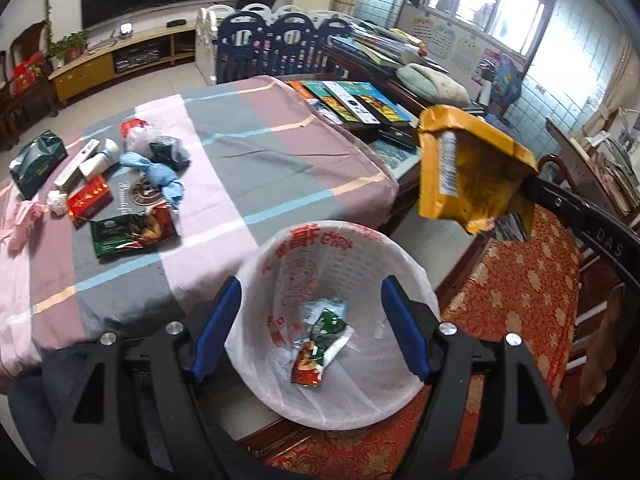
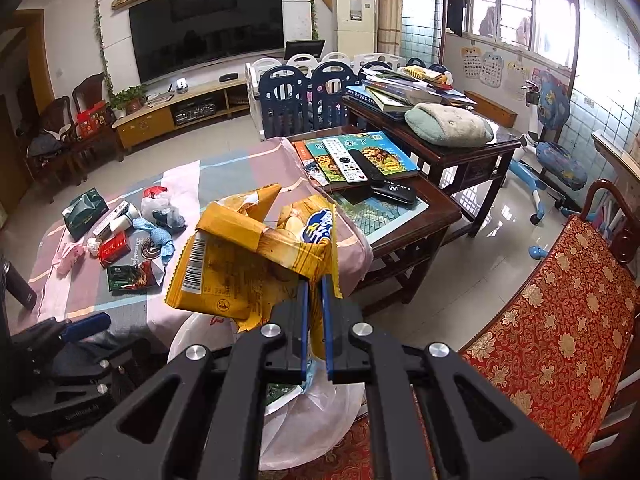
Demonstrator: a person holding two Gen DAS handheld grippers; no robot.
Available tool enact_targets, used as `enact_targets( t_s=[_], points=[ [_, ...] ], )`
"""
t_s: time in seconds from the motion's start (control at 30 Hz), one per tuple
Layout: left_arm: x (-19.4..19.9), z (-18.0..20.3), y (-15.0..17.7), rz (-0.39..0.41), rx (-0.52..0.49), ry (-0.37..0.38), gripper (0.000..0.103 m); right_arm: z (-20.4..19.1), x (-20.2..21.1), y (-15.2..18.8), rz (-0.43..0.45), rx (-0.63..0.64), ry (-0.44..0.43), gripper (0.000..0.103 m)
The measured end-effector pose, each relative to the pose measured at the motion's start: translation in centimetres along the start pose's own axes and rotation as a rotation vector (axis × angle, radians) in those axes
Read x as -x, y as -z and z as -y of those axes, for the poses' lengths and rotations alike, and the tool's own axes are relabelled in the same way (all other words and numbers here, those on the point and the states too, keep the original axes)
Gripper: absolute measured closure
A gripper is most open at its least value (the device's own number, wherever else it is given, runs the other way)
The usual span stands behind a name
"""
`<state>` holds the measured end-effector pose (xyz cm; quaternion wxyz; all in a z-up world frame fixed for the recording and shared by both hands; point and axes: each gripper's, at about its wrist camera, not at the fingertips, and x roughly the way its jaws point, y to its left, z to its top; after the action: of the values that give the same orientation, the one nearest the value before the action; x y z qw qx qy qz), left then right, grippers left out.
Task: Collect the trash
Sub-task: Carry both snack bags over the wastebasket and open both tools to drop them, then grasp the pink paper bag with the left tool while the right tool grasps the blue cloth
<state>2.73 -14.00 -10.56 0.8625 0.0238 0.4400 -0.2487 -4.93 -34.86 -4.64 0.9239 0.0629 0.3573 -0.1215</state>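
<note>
Item: my right claw [image 2: 316, 300] pinches crumpled yellow crisp packet [image 2: 256, 256], twelve o'clock above white lined bin [image 1: 332, 280]; left claw [image 1: 312, 328] wide. Next: release.

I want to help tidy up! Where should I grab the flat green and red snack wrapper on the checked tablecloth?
The flat green and red snack wrapper lies flush on the checked tablecloth, so pinching its middle would probably just slide. Better to come from above at its crinkled red end, which seems slightly lifted, and close one finger under that edge. The open left gripper is free for it.
</note>
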Motion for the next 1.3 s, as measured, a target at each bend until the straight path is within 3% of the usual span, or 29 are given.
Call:
enact_targets(
  t_s=[0.13,0.2,0.23,0.3,0.6,0.67,0.73,0.77,0.83,0.9,1.1,1.2,1.3],
  points=[
    [0.7,-1.1,-0.3,0.032,0.018,-0.064,0.03,-0.4,-1.0,0.4,-0.049,0.008,0.0,0.095],
    [1.1,-1.6,-0.4,0.046,0.028,-0.086,0.03,-0.3,-1.7,0.7,-0.094,-0.005,-0.02,0.089],
    [1.1,-1.8,-0.5,0.05,0.033,-0.093,0.03,-0.1,-2.0,0.7,-0.113,-0.026,-0.041,0.078],
    [1.3,-2.3,-0.6,0.056,0.046,-0.108,0.03,0.4,-1.9,0.7,-0.117,-0.072,-0.061,0.047],
    [1.8,-3.3,-0.6,0.071,0.069,-0.152,0.028,0.6,-0.5,0.4,-0.051,-0.093,-0.05,0.037],
    [1.7,-3.6,-0.6,0.075,0.069,-0.167,0.027,0.4,0.2,0.4,0.001,-0.096,-0.038,0.035],
    [1.7,-4.6,-0.6,0.085,0.073,-0.2,0.025,0.3,1.6,0.4,0.108,-0.118,-0.019,0.02],
    [1.7,-5.1,-0.6,0.09,0.079,-0.221,0.024,0.2,2.6,0.5,0.192,-0.131,-0.016,0.004],
    [1.6,-7.5,-0.9,0.099,0.116,-0.278,0.022,-0.3,3.4,0.7,0.275,-0.123,-0.028,0.003],
    [1.4,-11.5,-1.2,0.104,0.192,-0.329,0.022,-1.5,2.7,0.8,0.281,-0.078,-0.029,0.003],
    [0.8,-29.6,-0.9,0.102,0.624,-0.508,0.022,-5.4,-4.1,1.1,0.026,0.023,-0.063,0.003],
    [-0.3,-37.6,-0.9,0.082,0.822,-0.466,0.02,-7.2,-6.7,0.4,-0.073,0.032,-0.12,0.003],
    [-1.7,-43.5,-1.7,0.064,0.992,-0.422,0.015,-8.6,-7.7,-0.2,-0.085,0.041,-0.114,0.003]
  ],
)
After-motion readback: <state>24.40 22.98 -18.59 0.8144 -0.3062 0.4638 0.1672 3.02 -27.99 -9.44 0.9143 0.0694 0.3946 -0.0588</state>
